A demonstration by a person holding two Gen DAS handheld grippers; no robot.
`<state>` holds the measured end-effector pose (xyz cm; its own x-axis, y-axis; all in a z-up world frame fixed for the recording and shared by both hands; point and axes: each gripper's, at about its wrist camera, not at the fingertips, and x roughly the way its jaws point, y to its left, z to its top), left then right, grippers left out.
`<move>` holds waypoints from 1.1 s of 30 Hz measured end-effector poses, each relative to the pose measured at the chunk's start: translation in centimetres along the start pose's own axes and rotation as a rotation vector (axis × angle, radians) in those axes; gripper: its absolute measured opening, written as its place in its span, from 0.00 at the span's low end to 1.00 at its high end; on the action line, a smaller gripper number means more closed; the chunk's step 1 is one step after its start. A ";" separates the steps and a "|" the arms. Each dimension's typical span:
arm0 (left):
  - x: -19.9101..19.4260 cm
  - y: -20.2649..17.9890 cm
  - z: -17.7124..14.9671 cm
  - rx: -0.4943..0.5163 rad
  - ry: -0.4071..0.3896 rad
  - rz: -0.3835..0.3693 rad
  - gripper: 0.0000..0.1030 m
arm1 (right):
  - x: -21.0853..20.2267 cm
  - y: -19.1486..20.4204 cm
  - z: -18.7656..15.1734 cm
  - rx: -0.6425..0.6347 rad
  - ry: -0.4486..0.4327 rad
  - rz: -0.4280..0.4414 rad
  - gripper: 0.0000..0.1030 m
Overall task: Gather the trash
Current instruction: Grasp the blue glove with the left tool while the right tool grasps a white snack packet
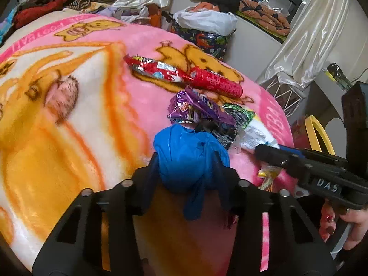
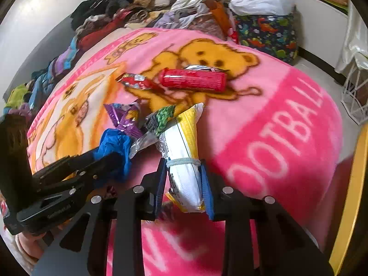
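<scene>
Trash lies on a pink bear-print blanket (image 1: 69, 96). My left gripper (image 1: 186, 163) is shut on a crumpled blue plastic bag (image 1: 186, 161), which also shows in the right wrist view (image 2: 115, 145). My right gripper (image 2: 184, 177) is shut on a white and yellow snack packet (image 2: 184, 151) bound with a rubber band. Beyond lie a purple wrapper (image 1: 195, 110), a green wrapper (image 2: 165, 117), a red tube (image 1: 216, 82) and a red foil wrapper (image 1: 154, 67). The right gripper shows side-on in the left wrist view (image 1: 264, 149).
Piled clothes (image 1: 57, 2) line the far edge of the blanket. A dinosaur-print bag (image 2: 266, 34) with a white plastic bag inside stands behind. A yellow rim (image 2: 352, 195) is at the right, a white wire basket (image 2: 354, 99) beyond it.
</scene>
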<state>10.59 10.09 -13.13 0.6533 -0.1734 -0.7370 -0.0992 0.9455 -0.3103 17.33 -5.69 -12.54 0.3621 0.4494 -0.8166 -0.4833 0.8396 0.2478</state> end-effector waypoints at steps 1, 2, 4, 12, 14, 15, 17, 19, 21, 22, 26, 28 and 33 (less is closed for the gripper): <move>0.0 0.0 0.0 0.003 0.002 0.002 0.28 | -0.2 -0.3 0.0 0.012 -0.006 -0.001 0.26; 0.0 0.0 0.0 0.007 0.003 0.003 0.26 | -0.5 -0.6 -0.1 0.025 -0.014 -0.006 0.25; 0.0 0.0 -0.1 0.010 0.006 0.003 0.19 | -1.3 -1.4 -0.4 0.058 -0.035 -0.014 0.25; -1.7 0.2 0.4 0.001 -0.045 0.008 0.12 | -4.0 -3.4 -1.3 0.121 -0.097 -0.026 0.25; -2.5 0.3 0.8 -0.003 -0.066 0.012 0.12 | -4.7 -3.6 -1.5 0.119 -0.115 -0.032 0.25; -2.8 0.3 1.0 -0.004 -0.075 0.015 0.11 | -5.0 -3.5 -1.6 0.115 -0.120 -0.036 0.25; -3.7 0.4 1.5 -0.005 -0.098 0.021 0.11 | -5.4 -3.3 -1.7 0.101 -0.132 -0.047 0.25; -4.4 0.4 1.8 0.001 -0.118 0.028 0.11 | -6.0 -3.0 -1.9 0.090 -0.145 -0.053 0.24; -5.0 0.1 2.1 0.005 -0.134 0.032 0.11 | -6.5 -2.9 -2.0 0.078 -0.155 -0.050 0.24; -5.3 0.1 2.2 0.005 -0.142 0.030 0.11 | -6.8 -2.7 -2.0 0.074 -0.161 -0.049 0.24; -6.3 -0.7 2.6 0.022 -0.167 0.031 0.11 | -7.4 -2.2 -2.3 0.059 -0.172 -0.040 0.24; -6.7 -1.0 2.8 0.026 -0.176 0.031 0.11 | -7.9 -1.9 -2.4 0.054 -0.179 -0.033 0.24; -7.5 -2.0 3.0 0.042 -0.196 0.022 0.10 | -9.0 -1.2 -2.3 0.042 -0.200 -0.024 0.24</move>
<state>8.12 10.32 -5.23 0.7851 -0.0993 -0.6114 -0.0864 0.9599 -0.2669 12.78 -11.47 -6.66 0.5261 0.4771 -0.7039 -0.4402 0.8610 0.2546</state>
